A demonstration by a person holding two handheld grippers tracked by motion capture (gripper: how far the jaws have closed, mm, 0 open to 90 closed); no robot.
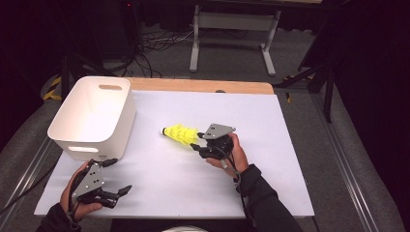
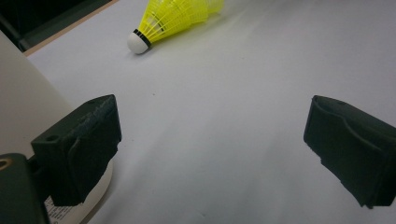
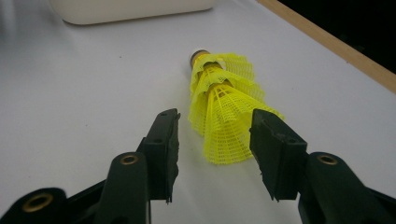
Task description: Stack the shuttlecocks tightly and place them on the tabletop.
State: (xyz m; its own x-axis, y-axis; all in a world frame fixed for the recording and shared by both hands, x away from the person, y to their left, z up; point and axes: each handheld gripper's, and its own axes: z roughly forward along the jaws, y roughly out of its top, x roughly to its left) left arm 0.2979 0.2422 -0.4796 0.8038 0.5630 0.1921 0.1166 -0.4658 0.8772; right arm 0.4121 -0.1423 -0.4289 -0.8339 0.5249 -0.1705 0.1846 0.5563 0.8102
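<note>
Right gripper view: the right claw (image 3: pixel 212 156) stands apart astride the skirt of stacked yellow shuttlecocks (image 3: pixel 223 105) lying on the white counter (image 3: pixel 84 93), seemingly poised to grasp or just freed.

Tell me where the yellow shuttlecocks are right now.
In the high view the stacked yellow shuttlecocks lie on the white table near its middle, right of the white bin, their skirt end between the right gripper's open jaws.

Three nested yellow shuttlecocks (image 1: pixel 181 133), one white bin (image 1: pixel 92 116), two grippers (image 1: pixel 196 140)
</note>
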